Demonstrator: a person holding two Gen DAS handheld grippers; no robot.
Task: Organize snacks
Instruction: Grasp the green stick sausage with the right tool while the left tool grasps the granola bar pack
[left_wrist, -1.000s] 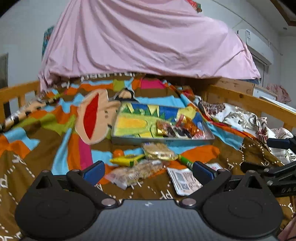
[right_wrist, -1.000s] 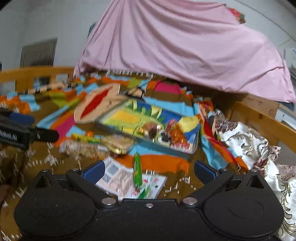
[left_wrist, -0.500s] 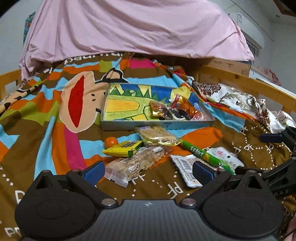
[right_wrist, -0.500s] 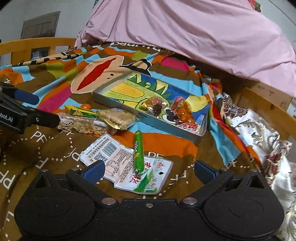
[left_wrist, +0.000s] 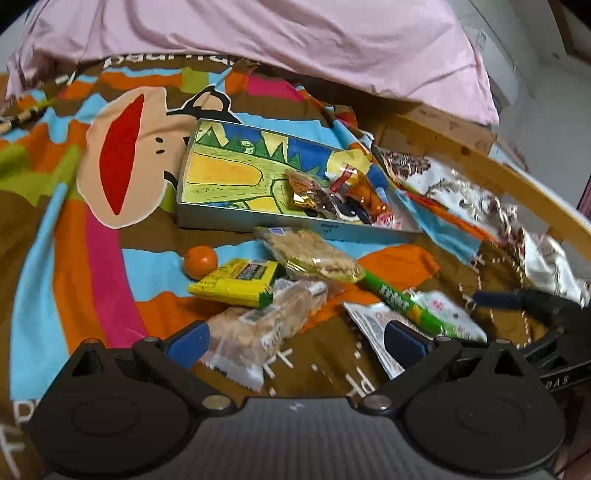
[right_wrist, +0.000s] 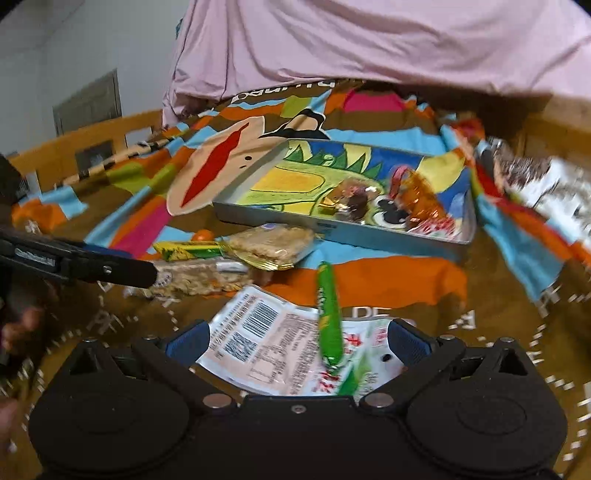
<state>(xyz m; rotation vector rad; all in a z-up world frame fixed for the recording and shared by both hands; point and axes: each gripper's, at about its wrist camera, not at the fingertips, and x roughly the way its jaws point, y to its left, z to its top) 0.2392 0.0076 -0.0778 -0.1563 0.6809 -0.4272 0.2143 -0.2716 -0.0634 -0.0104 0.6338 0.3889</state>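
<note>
— Both claws are spread wide with nothing in them. The left gripper (left_wrist: 295, 341) hangs over the clear bar pack (left_wrist: 266, 325); the right gripper (right_wrist: 297, 341) is over the white pouch (right_wrist: 273, 343), with the green stick (right_wrist: 328, 314) lying across it.

— And the rest?

— Loose on the blanket (left_wrist: 74, 258) in front of the tray (left_wrist: 295, 225): a yellow pack (left_wrist: 236, 282), a gold-edged cracker pack (left_wrist: 314, 258) on top of the pile, and an orange ball (left_wrist: 200, 262). A few wrapped sweets (left_wrist: 332, 195) already sit in the tray's right end.

— How would they handle?

— All light, I'd say. The wrappers look slick and crinkly, so a pinch on a flat face may slide. The bar pack is best taken across its narrow width, mid-length; squeeze hard and the contents could crumble. The pouch is limp and flat on soft bedding, so I'd go for an edge. The stick would probably roll off first.

— Anything you can't make out?

— The right view is smeared, so the print is unreadable. The pouch's near edge is hidden behind the claw body, and overlaps hide how the lower packs lie.
</note>
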